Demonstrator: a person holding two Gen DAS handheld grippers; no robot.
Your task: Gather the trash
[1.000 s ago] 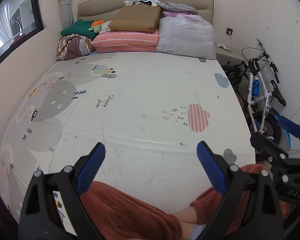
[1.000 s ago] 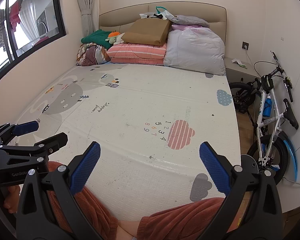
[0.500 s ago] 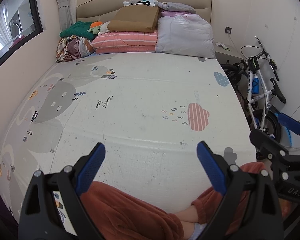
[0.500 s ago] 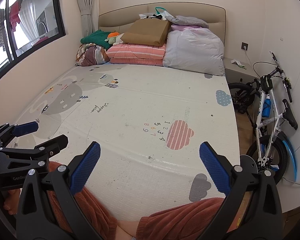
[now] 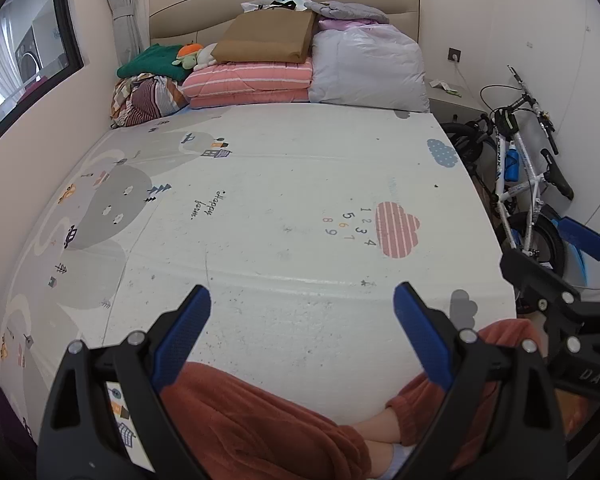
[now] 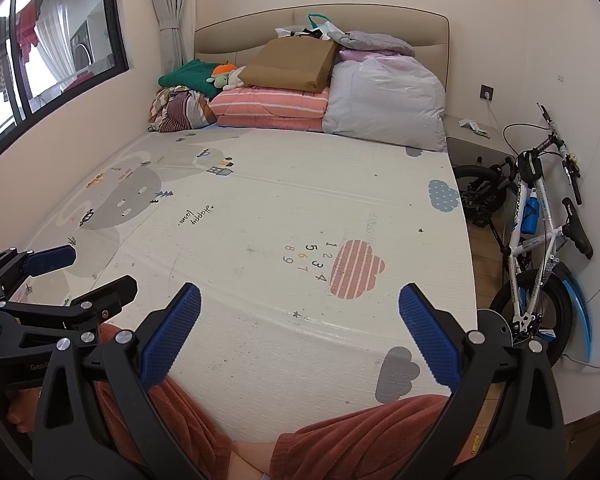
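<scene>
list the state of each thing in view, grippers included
left gripper: jaws open, empty
right gripper: jaws open, empty
brown paper bag: lying flat on the pink striped folded quilt
white and blue bicycle: upright beside the bed
grey curtain: drawn aside

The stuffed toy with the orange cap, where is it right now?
The stuffed toy lies at the head of the bed, between the green blanket and the brown paper bag.

Bike (image 6: 540, 240): rear wheel hidden behind bed (image 6: 260, 220) corner. Small items on nightstand (image 6: 474, 136) too small to identify. Legs (image 5: 260, 420) cut off by bottom edge. Speck (image 5: 435, 186) on bed unidentifiable.
</scene>
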